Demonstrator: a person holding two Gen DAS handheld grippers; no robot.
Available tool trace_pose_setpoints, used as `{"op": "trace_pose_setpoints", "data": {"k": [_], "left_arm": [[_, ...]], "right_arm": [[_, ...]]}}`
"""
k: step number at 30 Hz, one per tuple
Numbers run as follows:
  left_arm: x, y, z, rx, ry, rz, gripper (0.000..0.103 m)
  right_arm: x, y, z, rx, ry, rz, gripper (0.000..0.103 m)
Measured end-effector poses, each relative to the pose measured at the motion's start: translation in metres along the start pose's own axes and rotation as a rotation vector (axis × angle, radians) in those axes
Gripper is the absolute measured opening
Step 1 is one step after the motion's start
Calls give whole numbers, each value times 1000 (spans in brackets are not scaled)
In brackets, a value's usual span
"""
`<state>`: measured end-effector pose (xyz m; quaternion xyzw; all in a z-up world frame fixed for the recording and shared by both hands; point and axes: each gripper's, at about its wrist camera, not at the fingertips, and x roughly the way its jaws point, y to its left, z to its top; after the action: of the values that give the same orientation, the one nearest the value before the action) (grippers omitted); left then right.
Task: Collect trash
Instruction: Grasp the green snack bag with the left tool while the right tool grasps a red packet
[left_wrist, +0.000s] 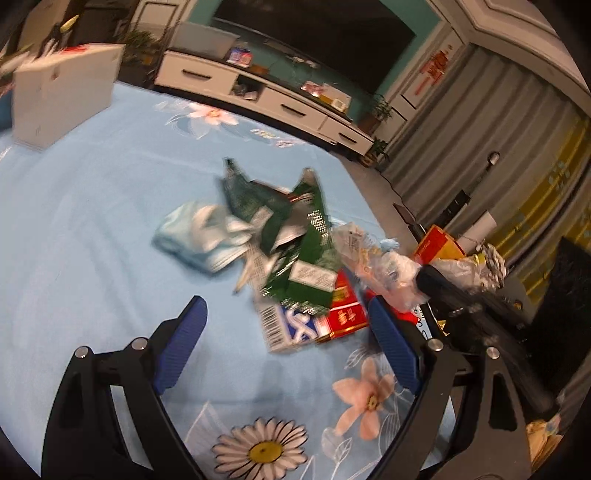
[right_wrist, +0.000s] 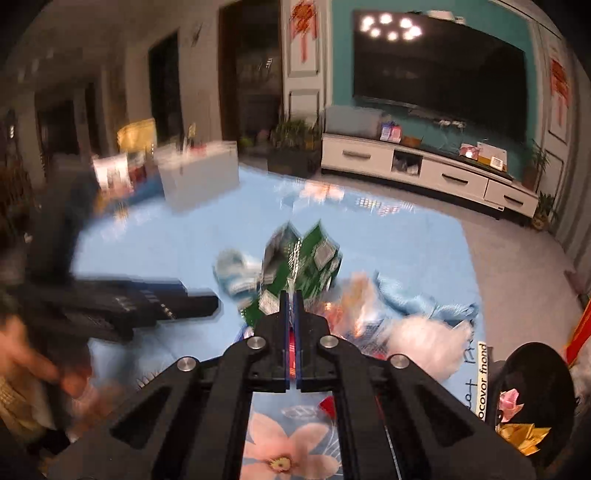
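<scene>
A pile of trash lies on the light blue flowered cloth (left_wrist: 92, 206): a green crumpled wrapper (left_wrist: 295, 236), a pale blue crumpled packet (left_wrist: 199, 236), a blue and white carton (left_wrist: 291, 328), a red box (left_wrist: 347, 310) and a clear plastic bag (left_wrist: 384, 266). My left gripper (left_wrist: 288, 332) is open, its blue pads either side of the carton and red box. My right gripper (right_wrist: 291, 299) is shut, its tips at the near edge of the green wrapper (right_wrist: 306, 258); whether it pinches anything is unclear. The right gripper's arm also shows in the left wrist view (left_wrist: 480, 306).
A white box (left_wrist: 62, 92) stands at the table's far left. A black bin (right_wrist: 532, 398) with folded paper sits at the right. A white TV cabinet (right_wrist: 424, 170) and a television are behind. The left gripper (right_wrist: 122, 306) crosses the right wrist view, blurred.
</scene>
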<state>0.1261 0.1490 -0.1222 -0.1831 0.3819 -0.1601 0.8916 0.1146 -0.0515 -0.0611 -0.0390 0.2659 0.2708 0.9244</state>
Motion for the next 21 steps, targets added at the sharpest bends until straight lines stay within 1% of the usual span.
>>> {"op": "trace_pose_setpoints", "data": {"k": [3,5,8,10,11,12,13,15,17,18,19,21], "left_arm": [[15,-18,8,60,19,11,89],[26,-29,12,107,31,16,89],[42,-40,13,152,50,35,89],[56,-45,14,176,63,64,88],[63,-47,15,192,69,86,83],[67,-48,15,203,75,97,73],[71,-49,15,212,83,106,68],[78,-49,15,226,97,123,46],[80,-47,14,224,99,135,45],[79,-46,14,223,90,140,25],[78,-45,14,228,85,147,8],[75,-44,12,220,81,137,7]], "right_arm": [[-26,-18,12,95,-84,27,3],[-40,-29,16,133,-120,38,3],[-44,-38,16,163,-126,38,3],[-44,-40,14,171,-122,38,3],[-43,-40,13,176,-122,42,3],[-43,-40,13,178,-124,46,3],[-43,-40,13,181,-125,49,3],[-43,-42,13,191,-130,59,3],[-45,-43,12,196,-133,63,3],[-45,-44,13,199,-134,65,3],[-45,-44,12,203,-133,70,3],[-46,-45,12,210,-135,73,3]]}}
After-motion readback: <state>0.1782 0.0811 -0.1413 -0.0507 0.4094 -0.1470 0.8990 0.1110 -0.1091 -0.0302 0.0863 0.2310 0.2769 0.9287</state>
